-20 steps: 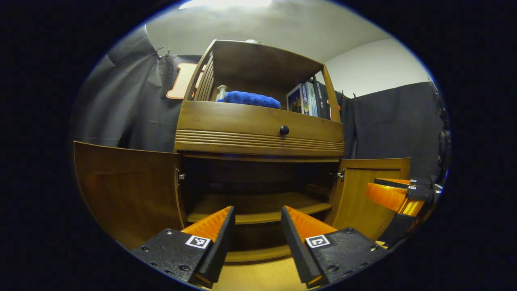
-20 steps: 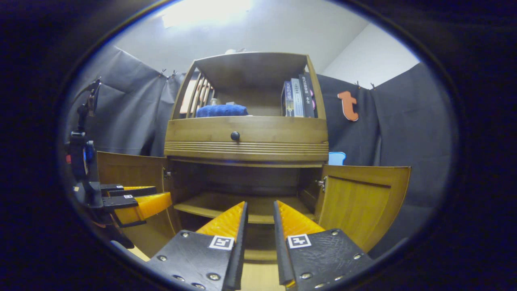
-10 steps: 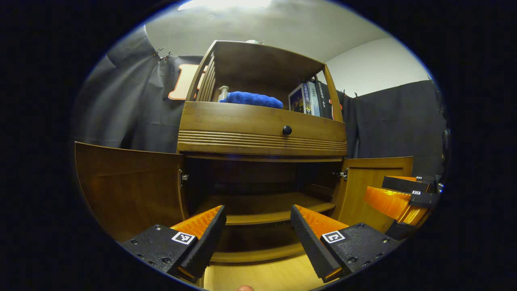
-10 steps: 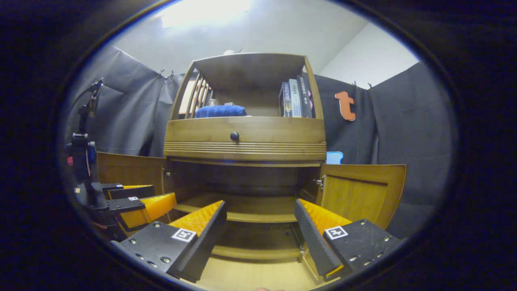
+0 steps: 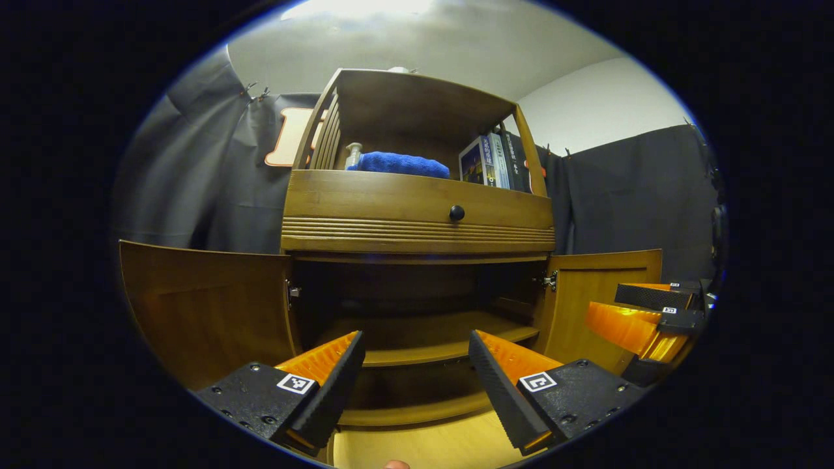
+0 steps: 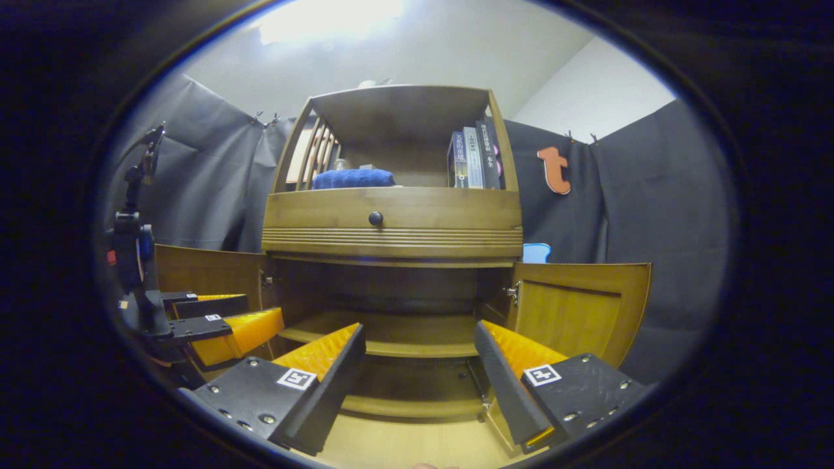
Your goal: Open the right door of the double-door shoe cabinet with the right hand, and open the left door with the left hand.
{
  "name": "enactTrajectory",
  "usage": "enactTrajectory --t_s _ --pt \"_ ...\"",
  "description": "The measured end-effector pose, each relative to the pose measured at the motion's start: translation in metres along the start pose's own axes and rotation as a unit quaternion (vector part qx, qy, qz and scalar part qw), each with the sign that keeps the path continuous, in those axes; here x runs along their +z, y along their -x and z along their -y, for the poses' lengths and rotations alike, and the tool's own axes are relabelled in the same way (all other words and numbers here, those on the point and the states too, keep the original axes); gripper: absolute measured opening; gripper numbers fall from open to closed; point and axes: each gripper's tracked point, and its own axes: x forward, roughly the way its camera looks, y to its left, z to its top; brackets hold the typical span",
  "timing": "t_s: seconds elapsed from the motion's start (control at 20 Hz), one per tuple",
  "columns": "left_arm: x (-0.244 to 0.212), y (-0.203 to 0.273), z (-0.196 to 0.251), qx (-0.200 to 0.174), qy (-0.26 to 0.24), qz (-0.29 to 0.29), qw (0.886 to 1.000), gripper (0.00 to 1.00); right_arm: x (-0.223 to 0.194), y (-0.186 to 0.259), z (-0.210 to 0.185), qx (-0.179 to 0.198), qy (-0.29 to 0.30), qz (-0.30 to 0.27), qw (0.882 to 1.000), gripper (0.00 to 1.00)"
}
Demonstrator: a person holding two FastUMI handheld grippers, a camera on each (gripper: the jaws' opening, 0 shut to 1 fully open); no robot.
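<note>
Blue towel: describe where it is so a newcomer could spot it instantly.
Start at the wooden cabinet and look at the open shelf above the drawer with the round black knob. The blue towel lies folded at the shelf's left, soft and low, unlike the upright books at the right.

Both cameras sit low before the shoe cabinet, tilted upward. The left gripper view looks from its left, the right gripper view from nearer centre. Both share its open lower compartment.

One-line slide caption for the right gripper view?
Open hand-held gripper faces the shoe cabinet, both doors swung wide.
</note>
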Motion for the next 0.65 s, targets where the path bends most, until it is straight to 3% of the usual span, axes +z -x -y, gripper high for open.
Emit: enactTrajectory --t_s 0.65 --pt "-0.0012 -0.0017 -0.0001 0.006 -0.007 -0.004 1.0 0.98 -0.0061 -0.0004 0.0014 0.0 -0.006 -0.007 1.0 1.0"
